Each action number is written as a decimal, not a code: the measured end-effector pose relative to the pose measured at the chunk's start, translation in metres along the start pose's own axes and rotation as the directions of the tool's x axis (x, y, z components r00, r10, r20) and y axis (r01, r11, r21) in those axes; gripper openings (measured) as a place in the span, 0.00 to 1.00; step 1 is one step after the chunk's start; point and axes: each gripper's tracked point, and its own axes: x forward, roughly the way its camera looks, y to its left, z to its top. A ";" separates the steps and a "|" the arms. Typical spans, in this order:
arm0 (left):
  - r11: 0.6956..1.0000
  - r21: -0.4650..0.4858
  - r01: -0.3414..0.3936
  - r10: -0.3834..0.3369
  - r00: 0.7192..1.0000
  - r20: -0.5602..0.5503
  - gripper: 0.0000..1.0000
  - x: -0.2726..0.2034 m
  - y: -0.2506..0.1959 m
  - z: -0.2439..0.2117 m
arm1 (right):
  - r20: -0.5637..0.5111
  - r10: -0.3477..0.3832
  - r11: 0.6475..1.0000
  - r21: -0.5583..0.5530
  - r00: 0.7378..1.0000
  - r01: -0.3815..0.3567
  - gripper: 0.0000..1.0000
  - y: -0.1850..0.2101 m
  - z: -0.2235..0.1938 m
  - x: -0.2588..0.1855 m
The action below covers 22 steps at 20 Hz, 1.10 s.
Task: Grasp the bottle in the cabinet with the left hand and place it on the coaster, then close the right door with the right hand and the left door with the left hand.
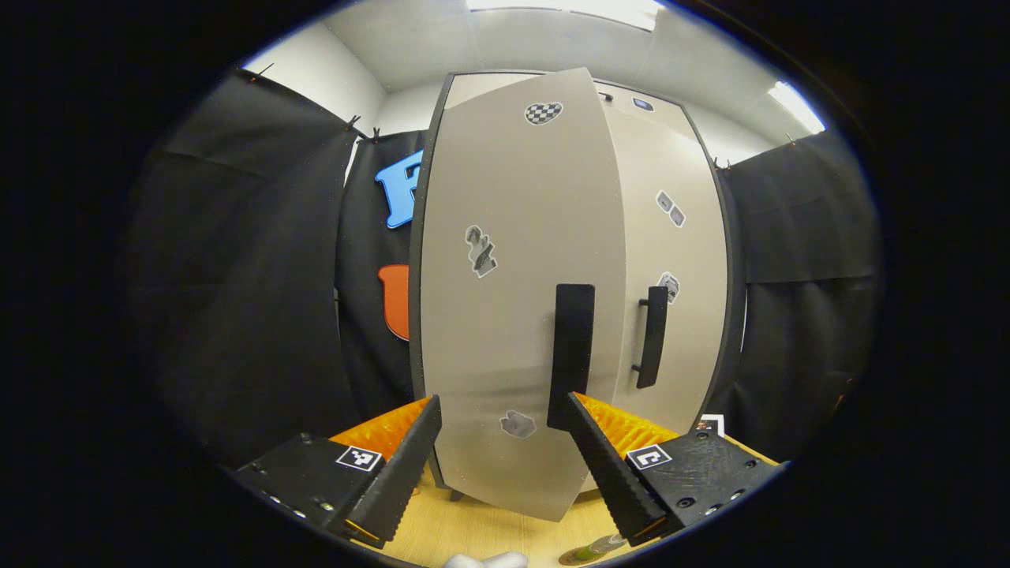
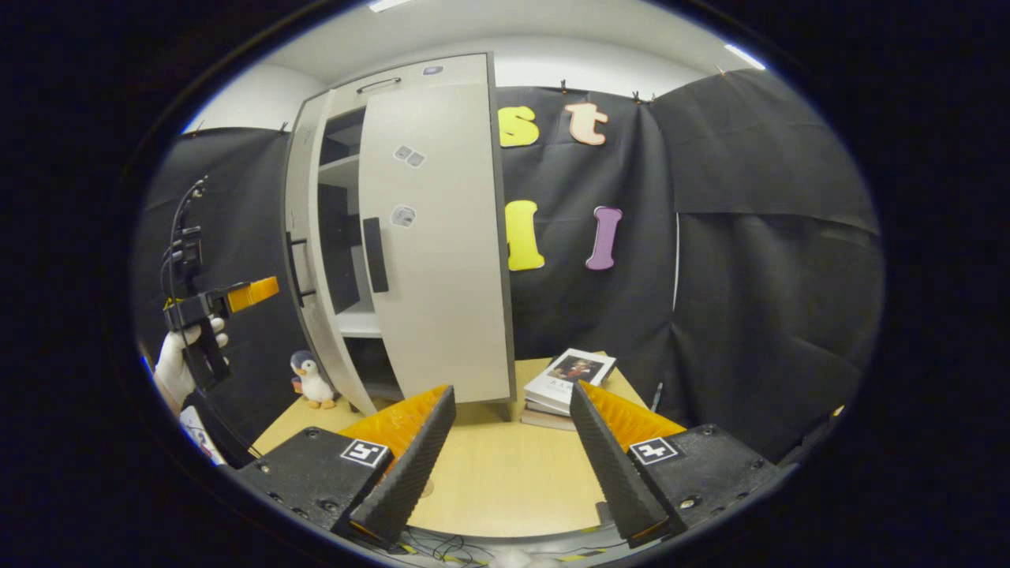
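At the back of the wooden tabletop (image 2: 505,473), the grey cabinet (image 2: 410,237) is being faced from two angles. In the left gripper view, the left door (image 1: 521,300) is being seen swung partway towards shut, its black handle (image 1: 571,355) just above the left gripper (image 1: 505,473), whose fingers are being held apart with nothing between them. Beyond it, the right door (image 1: 678,276) with its bar handle (image 1: 652,335) is being seen close to flush.

In the right gripper view, the right gripper (image 2: 509,465) is being held low over the tabletop's front edge, fingers apart and empty, well apart from the cabinet. A gap between the doors is being shown, with shelves (image 2: 359,319) visible inside. The left gripper is also being seen at the far left, held in a gloved hand (image 2: 180,364).

At the tabletop's near edge in the left gripper view, a bottle (image 1: 604,546) is being glimpsed lying low beside a round coaster (image 1: 574,557); whether it is resting on the coaster cannot be told.

Judgement: the doors are being closed. Risks being noted: the left door being pushed off-centre so a finger catches the handle; the door being swung hard and rocking the cabinet; the toy penguin (image 2: 312,380) near the cabinet's left corner, or the stacked books (image 2: 568,379) to the right, being knocked.
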 end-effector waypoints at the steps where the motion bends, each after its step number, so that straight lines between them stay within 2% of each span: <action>1: 1.000 -0.002 0.004 -0.004 1.000 -0.003 0.97 -0.006 -0.002 0.001 | 0.004 0.002 1.000 -0.002 1.000 -0.002 0.96 0.003 0.002 0.001; 7: 0.999 0.033 0.023 -0.023 1.000 0.006 0.97 -0.040 -0.011 0.004 | 0.032 0.012 1.000 -0.017 0.999 -0.012 0.96 0.021 0.013 0.006; 12: 1.000 0.008 0.017 -0.016 1.000 -0.024 0.98 -0.071 -0.012 -0.009 | 0.046 0.030 0.999 -0.047 0.998 -0.028 0.96 0.040 0.018 0.011; 13: 1.000 0.011 0.011 -0.011 1.000 -0.028 0.96 -0.077 -0.009 -0.012 | 0.052 0.032 0.998 -0.052 0.998 -0.030 0.94 0.044 0.021 0.012; 14: 1.000 0.019 0.005 -0.004 1.000 -0.023 0.96 -0.085 -0.005 -0.014 | 0.062 0.031 0.998 -0.056 0.998 -0.028 0.96 0.046 0.023 0.013; 15: 1.000 0.027 -0.008 0.009 1.000 -0.021 0.96 -0.091 0.000 -0.015 | 0.071 0.030 0.998 -0.058 0.997 -0.026 0.94 0.048 0.026 0.013; 16: 0.999 0.031 -0.020 0.020 1.000 -0.017 0.96 -0.097 0.003 -0.018 | 0.080 0.032 0.998 -0.060 0.996 -0.028 0.96 0.053 0.026 0.013; 20: 0.998 -0.011 -0.055 0.055 0.998 -0.018 0.97 -0.119 0.011 -0.029 | 0.115 0.017 0.999 -0.050 0.993 -0.011 0.96 0.060 0.019 0.010; 22: 0.996 -0.025 -0.081 0.081 0.997 -0.018 0.97 -0.128 0.017 -0.032 | 0.111 0.038 0.999 -0.040 0.993 -0.034 0.94 0.073 0.012 0.009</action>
